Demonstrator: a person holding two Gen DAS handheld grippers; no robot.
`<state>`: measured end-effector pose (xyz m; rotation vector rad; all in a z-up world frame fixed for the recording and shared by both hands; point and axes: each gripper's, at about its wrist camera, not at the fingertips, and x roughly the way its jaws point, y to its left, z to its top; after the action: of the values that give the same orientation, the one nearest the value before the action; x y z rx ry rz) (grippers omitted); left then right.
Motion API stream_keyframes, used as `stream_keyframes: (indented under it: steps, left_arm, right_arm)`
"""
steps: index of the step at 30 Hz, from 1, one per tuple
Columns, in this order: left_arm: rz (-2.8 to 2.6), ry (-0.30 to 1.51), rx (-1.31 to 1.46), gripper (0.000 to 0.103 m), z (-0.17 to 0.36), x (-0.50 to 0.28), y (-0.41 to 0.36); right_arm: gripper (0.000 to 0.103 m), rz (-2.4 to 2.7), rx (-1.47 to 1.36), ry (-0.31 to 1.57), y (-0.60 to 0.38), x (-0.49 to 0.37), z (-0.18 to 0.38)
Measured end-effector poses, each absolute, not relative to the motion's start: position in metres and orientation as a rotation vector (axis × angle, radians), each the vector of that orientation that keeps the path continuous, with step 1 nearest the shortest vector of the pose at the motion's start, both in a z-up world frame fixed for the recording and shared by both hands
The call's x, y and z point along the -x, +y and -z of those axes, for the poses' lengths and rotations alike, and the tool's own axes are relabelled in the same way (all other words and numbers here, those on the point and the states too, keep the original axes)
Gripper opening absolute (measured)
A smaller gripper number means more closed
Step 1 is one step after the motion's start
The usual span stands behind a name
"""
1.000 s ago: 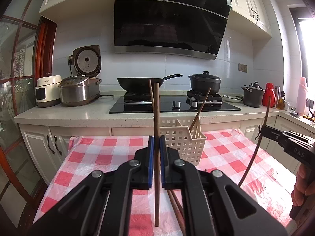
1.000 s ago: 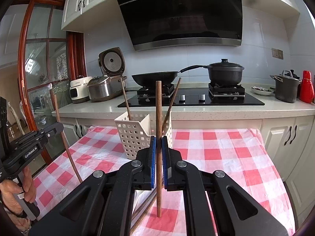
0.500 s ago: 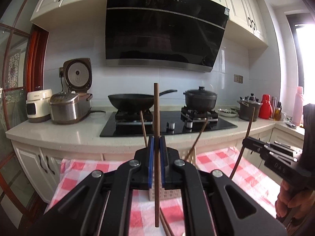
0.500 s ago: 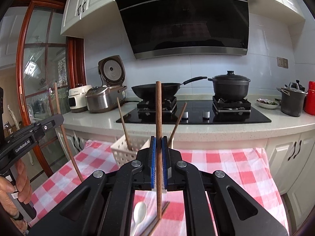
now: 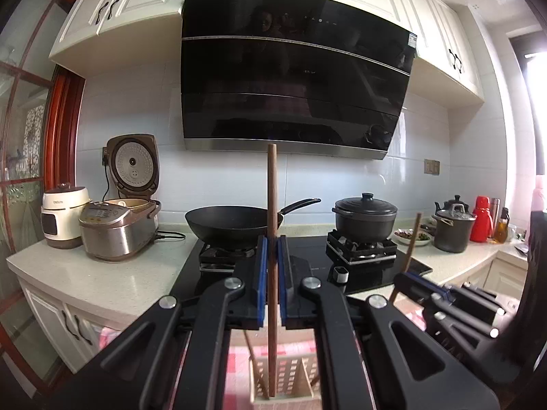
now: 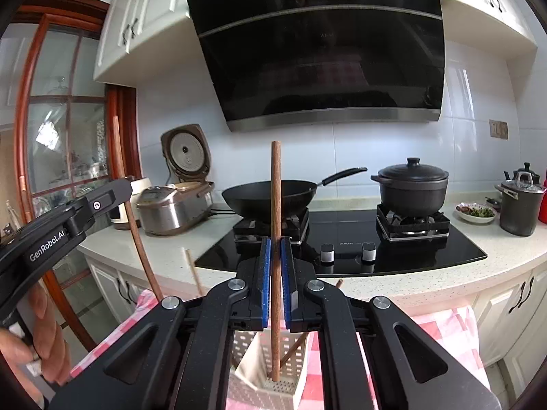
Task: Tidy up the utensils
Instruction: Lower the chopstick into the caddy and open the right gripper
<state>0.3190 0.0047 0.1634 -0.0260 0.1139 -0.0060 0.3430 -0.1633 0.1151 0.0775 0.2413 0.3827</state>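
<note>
left gripper (image 5: 271, 266): jaws clamped on a brown wooden chopstick (image 5: 272, 205), blue pads pressing it from both sides; stick upright, gripped near mid-length, probably so the tip can go straight down.
left chopstick tip: hangs over the cream slotted basket (image 5: 290, 381), seen between the arms; in or just above the basket, cannot tell.
right gripper (image 6: 276, 266): jaws closed on a second wooden chopstick (image 6: 275, 188), same upright mid-length hold.
right chopstick tip: low end sits inside or just over a front compartment of the basket (image 6: 273, 384); touching the perforated floor or not, cannot tell.
basket: stands on the red-and-white checked tablecloth (image 6: 441, 338); a few chopsticks already lean inside, so it reads as the sorting bin.
both grippers: side by side over the same basket; each shows in the other's view, left one's body (image 6: 68, 218) at the right camera's left edge with a hand (image 6: 37, 348) on its handle.
step, my guess: lining up both sticks to drop together.
progress, my guess: partway; more utensils on the table, cannot tell.
background: black wok (image 5: 234, 223) and lidded black pot (image 6: 412, 184) on the hob, rice cooker (image 5: 119, 229) open on the counter; not involved.
risk: a tilted stick could catch a divider or the leaning sticks.
</note>
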Motion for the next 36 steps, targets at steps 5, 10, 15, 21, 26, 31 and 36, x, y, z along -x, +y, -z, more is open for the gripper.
stream_keyframes:
  steps: [5, 10, 15, 21, 26, 31, 36]
  left_arm:
    - [-0.012, 0.163, 0.050, 0.006, -0.131, -0.350, 0.003]
    - [-0.038, 0.249, 0.050, 0.006, -0.094, -0.373, 0.011]
    - [-0.041, 0.321, 0.077, 0.006, -0.065, -0.387, 0.020]
    - [-0.059, 0.355, 0.066, 0.006, -0.046, -0.394, 0.025]
    - [-0.079, 0.330, 0.070, 0.030, -0.045, -0.375, 0.036]
    - [-0.099, 0.318, 0.104, 0.063, -0.039, -0.335, 0.053]
    - [-0.135, 0.389, 0.098, 0.074, -0.014, -0.295, 0.064]
  right_arm:
    - [0.006, -0.375, -0.090, 0.326, -0.156, -0.372, -0.087]
    - [0.006, -0.390, -0.066, 0.394, -0.147, -0.385, -0.060]
    - [0.007, -0.383, -0.034, 0.448, -0.138, -0.393, -0.041]
    - [0.010, -0.370, -0.042, 0.482, -0.141, -0.398, -0.032]
    - [0.018, -0.380, -0.084, 0.462, -0.160, -0.385, -0.039]
    - [0.031, -0.394, -0.133, 0.461, -0.186, -0.352, -0.030]
    - [0.036, -0.376, -0.146, 0.535, -0.201, -0.323, 0.006]
